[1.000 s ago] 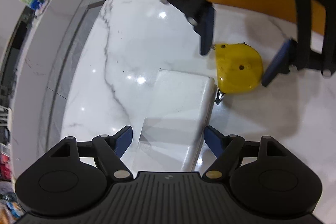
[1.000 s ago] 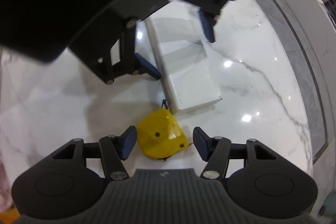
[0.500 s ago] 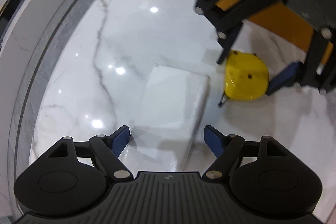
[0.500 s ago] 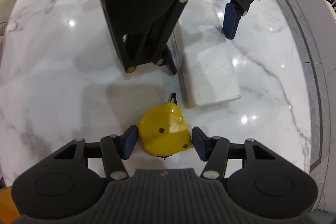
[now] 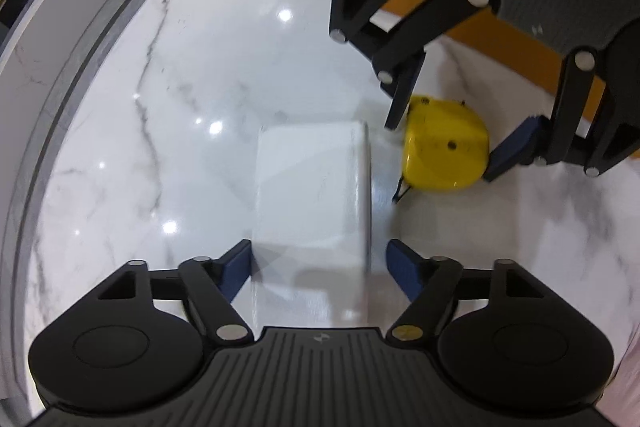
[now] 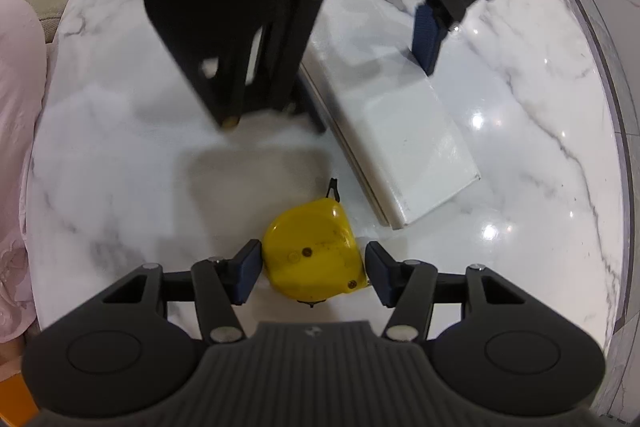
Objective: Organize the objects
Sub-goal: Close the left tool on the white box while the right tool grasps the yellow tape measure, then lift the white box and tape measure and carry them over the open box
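- White marble table (image 5: 168, 131), glossy, ceiling lights reflected in it; a grey rim runs along its left edge in the left wrist view.
- Left gripper (image 5: 319, 269) points steeply down with jaws wide. The near end of a white rectangular box (image 5: 312, 187) lies between its blue pads. The left pad sits right at the box edge; a gap shows on the right side. No firm squeeze visible.
- The box lies flat on the marble, long axis running away from the left gripper.
- Yellow tape measure (image 6: 314, 259) lies flat on the table just beside the box's right side, apart from it by a narrow strip of marble. Its small black hook tip points toward the box.
- Right gripper (image 6: 313, 274) points straight down, jaws at medium width, straddling the tape measure. Left pad at the case edge, right pad close to it; whether they press, cannot tell.
- Orange surface (image 5: 472, 27) behind the right gripper, far right.
- Pink sleeve (image 6: 16, 147) at the left edge of the right wrist view.
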{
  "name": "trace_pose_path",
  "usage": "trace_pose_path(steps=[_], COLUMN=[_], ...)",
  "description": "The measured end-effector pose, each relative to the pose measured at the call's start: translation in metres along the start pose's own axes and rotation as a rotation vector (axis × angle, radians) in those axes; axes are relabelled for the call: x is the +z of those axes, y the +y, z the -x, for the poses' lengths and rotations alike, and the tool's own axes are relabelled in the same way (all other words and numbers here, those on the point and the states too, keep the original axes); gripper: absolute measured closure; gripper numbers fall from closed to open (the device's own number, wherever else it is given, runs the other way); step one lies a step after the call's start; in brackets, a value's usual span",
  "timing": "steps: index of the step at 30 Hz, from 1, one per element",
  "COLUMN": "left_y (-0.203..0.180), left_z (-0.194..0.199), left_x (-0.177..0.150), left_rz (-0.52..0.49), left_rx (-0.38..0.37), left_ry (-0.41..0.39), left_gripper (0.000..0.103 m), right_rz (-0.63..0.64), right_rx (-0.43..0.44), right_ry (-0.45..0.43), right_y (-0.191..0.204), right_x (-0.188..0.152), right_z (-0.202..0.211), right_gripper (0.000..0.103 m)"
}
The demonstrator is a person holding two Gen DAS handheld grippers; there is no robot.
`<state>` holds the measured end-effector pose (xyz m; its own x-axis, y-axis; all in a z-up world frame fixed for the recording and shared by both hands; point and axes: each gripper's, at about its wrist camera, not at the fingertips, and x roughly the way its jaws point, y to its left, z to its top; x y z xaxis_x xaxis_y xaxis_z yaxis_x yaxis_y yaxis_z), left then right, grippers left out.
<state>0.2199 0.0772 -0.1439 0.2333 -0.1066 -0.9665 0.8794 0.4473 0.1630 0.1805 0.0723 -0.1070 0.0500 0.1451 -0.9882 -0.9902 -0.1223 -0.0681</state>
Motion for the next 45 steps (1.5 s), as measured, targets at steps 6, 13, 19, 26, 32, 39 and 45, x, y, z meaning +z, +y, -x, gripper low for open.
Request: trace_pose_path(steps=[6, 13, 19, 26, 32, 39, 45], left_y=[0.013, -0.003, -0.016, -0.038, -0.054, -0.083, -0.096], left_z=[-0.003, -0.001, 0.003, 0.025, 0.051, 0.071, 0.093], left_x=[0.001, -0.005, -0.016, -0.029, -0.039, -0.031, -0.007], left_rz=[0.114, 0.158, 0.196, 0.226, 0.277, 0.258, 0.192], left_rx=[-0.017, 0.09, 0.153, 0.213, 0.249, 0.284, 0.3], left_ry=[-0.011, -0.032, -0.063, -0.126, -0.192, -0.268, -0.32], left_gripper=[0.031, 0.031, 0.032, 0.032, 0.032, 0.032, 0.032], right_rz=[0.008, 0.029, -0.009, 0.007, -0.005, -0.101, -0.185], right_rx=[-0.004, -0.068, -0.11, -0.167, -0.23, -0.333, -0.387], right_ry=[0.002, -0.027, -0.096, -0.112, -0.141, -0.148, -0.061], right_y=[0.002, 0.01, 0.019, 0.025, 0.042, 0.055, 0.053], right_x=[0.001, 0.001, -0.001, -0.005, -0.034, -0.058, -0.104], right_z=[0.0, 0.004, 0.019, 0.06, 0.104, 0.129, 0.121], right_gripper=[0.045, 0.047, 0.047, 0.047, 0.047, 0.047, 0.046])
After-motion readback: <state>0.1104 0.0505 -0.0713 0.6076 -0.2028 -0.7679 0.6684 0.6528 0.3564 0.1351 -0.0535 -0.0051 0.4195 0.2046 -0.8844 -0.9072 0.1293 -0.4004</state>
